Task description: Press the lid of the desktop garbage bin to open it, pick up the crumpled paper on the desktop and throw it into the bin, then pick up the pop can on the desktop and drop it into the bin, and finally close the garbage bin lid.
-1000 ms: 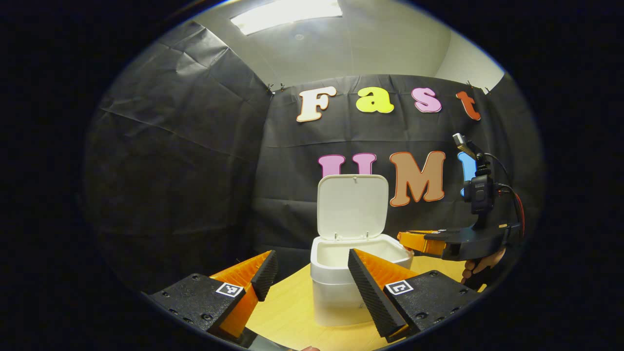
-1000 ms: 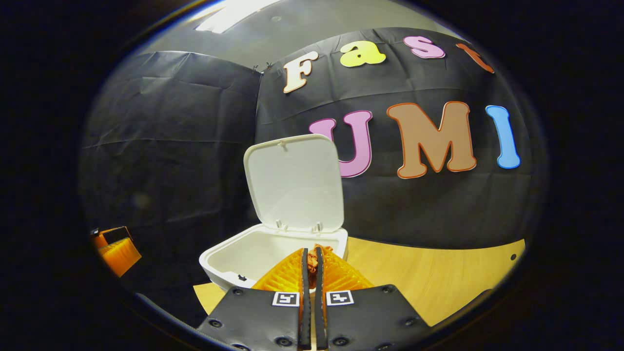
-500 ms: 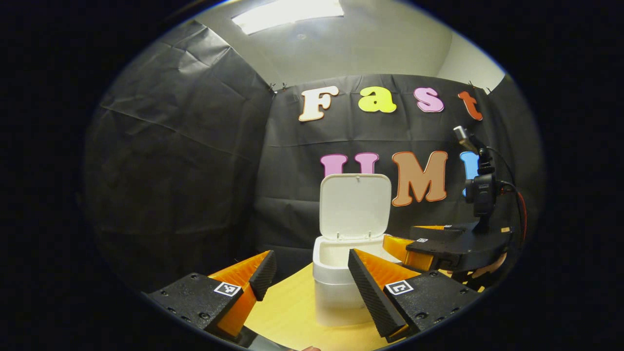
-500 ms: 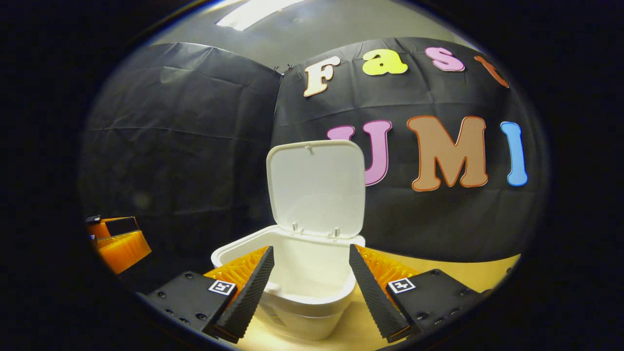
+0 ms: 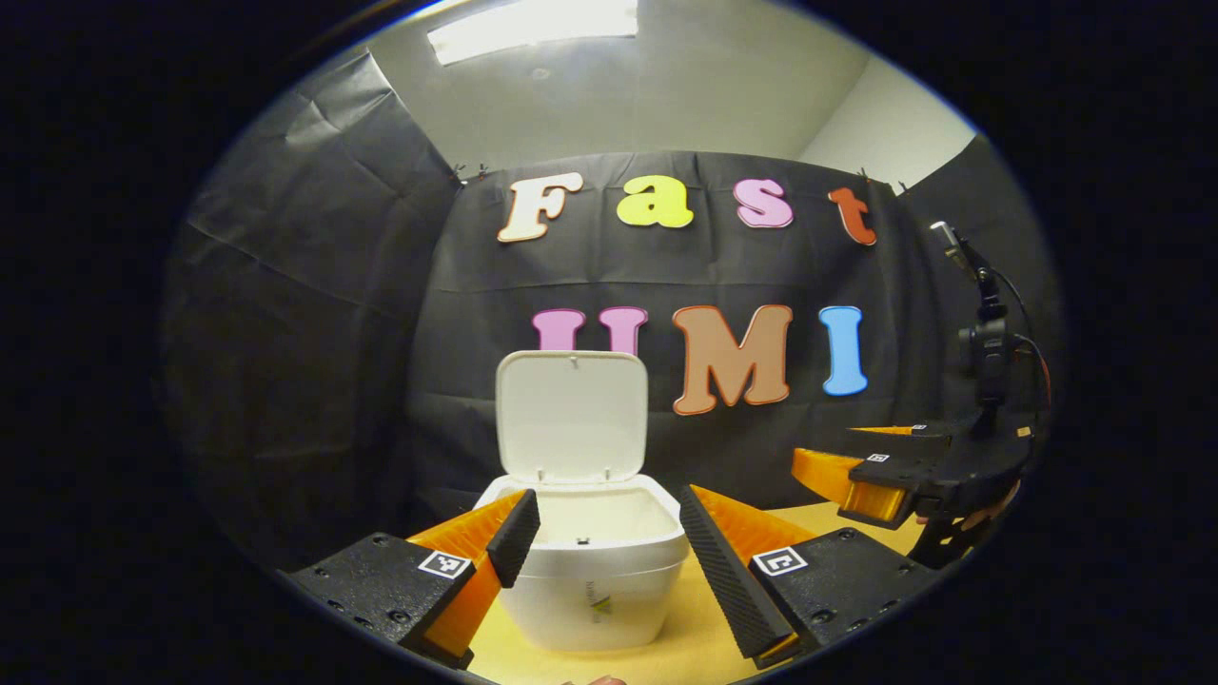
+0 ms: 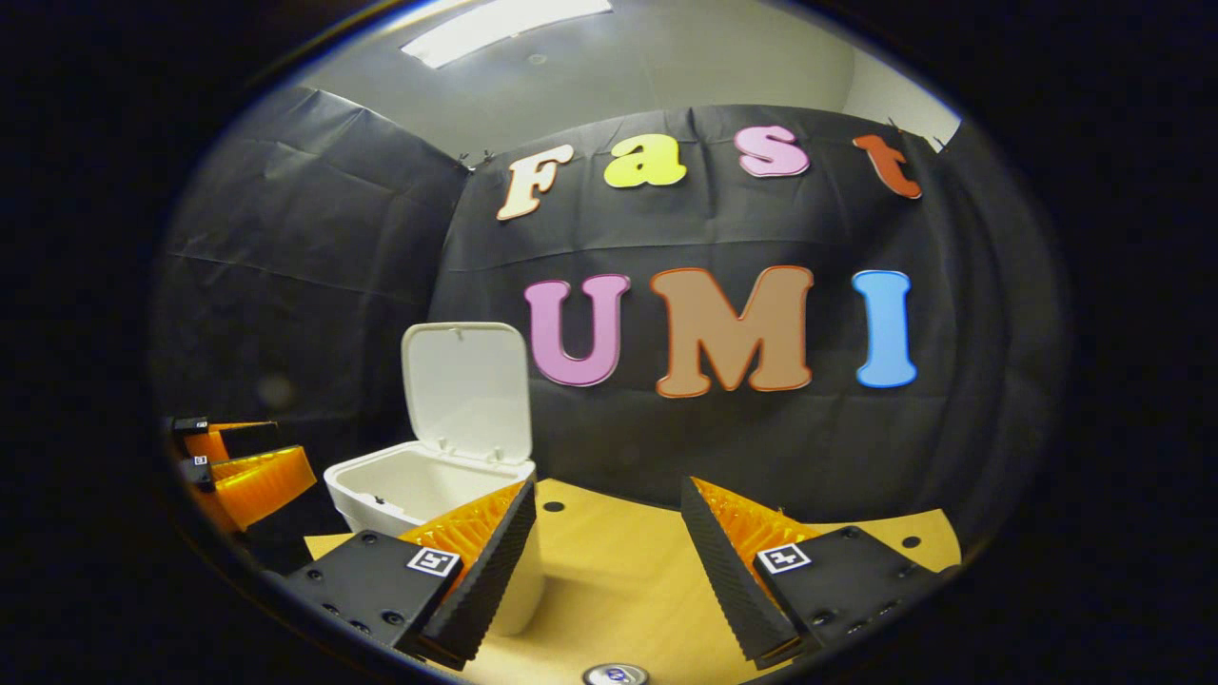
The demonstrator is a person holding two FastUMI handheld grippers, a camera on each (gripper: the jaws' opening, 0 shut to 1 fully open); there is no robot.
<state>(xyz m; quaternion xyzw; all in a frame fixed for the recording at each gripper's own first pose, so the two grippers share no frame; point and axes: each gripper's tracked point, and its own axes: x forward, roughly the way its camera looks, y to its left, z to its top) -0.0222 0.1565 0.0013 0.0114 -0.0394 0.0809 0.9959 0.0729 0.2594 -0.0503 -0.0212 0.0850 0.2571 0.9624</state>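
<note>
Right gripper now spread wide and empty, swung off to the bin's right after pinching something orange over it; paper presumably dropped. Left gripper agape before the bin, lid upright. Can top at desk's near edge: likely next.

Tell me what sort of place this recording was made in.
Likely an indoor recording booth: black cloth walls enclose a wooden desktop holding a white bin, lid up, under a ceiling light.
</note>
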